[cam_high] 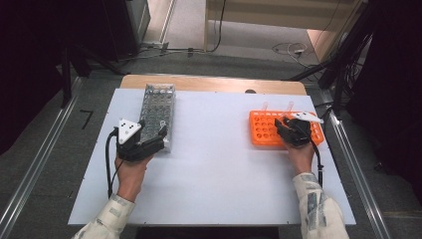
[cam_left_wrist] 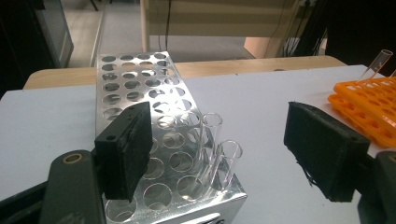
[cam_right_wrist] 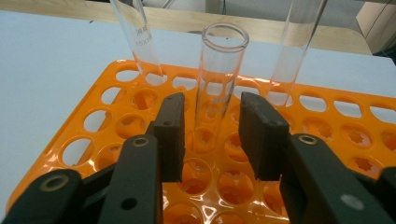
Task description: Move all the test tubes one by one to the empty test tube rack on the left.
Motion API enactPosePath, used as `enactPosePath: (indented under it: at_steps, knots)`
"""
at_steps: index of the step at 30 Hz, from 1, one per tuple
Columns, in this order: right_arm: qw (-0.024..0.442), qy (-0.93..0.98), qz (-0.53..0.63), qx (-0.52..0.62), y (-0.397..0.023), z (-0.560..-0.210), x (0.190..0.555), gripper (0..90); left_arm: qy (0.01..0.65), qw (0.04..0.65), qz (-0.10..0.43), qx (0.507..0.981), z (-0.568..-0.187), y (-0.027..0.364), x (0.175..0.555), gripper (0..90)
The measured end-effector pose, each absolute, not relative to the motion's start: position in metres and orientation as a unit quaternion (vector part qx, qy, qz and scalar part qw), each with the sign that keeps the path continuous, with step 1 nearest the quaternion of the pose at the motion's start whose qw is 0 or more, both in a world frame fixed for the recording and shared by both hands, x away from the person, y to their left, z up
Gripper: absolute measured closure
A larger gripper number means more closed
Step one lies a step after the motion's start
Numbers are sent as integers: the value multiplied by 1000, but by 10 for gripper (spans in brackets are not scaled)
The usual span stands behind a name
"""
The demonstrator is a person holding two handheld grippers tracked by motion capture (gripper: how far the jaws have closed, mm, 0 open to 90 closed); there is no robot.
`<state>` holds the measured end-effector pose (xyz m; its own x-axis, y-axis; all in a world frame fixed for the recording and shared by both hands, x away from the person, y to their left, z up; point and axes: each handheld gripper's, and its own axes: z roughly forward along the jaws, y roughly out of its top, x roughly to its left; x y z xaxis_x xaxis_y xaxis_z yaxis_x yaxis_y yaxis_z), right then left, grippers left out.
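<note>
An orange tube rack [cam_high: 263,130] lies at the right of the white table. Three glass tubes stand in it. The nearest tube [cam_right_wrist: 222,70] is upright between the jaws of my right gripper [cam_right_wrist: 212,135], with a thin gap still visible at each pad, so the gripper is open. The other two tubes [cam_right_wrist: 137,37] [cam_right_wrist: 296,46] lean in the row behind. My left gripper [cam_high: 152,128] stands open at the near end of a metal tube rack [cam_high: 158,107]. Two glass tubes [cam_left_wrist: 212,135] stand in that rack's near right corner, between the wide-apart pads and untouched.
A wooden strip [cam_high: 214,83] runs along the table's far edge. Beyond it are a grey floor with cables and dark stands at both sides. Bare white table top [cam_high: 214,149] lies between the two racks.
</note>
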<state>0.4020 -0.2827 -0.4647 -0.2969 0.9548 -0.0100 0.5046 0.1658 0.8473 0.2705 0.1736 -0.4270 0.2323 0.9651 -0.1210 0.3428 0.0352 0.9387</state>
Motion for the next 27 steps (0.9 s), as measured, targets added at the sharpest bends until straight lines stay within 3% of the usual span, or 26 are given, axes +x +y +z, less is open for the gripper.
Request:
enactPosePath:
  at_steps: [11, 27]
  knots:
    - [285, 710, 386, 515, -281, -468, 406, 714, 530, 485, 319, 618, -427, 173, 271, 238]
    - [301, 698, 409, 505, -282, -447, 396, 732, 529, 490, 321, 614, -426, 174, 270, 237]
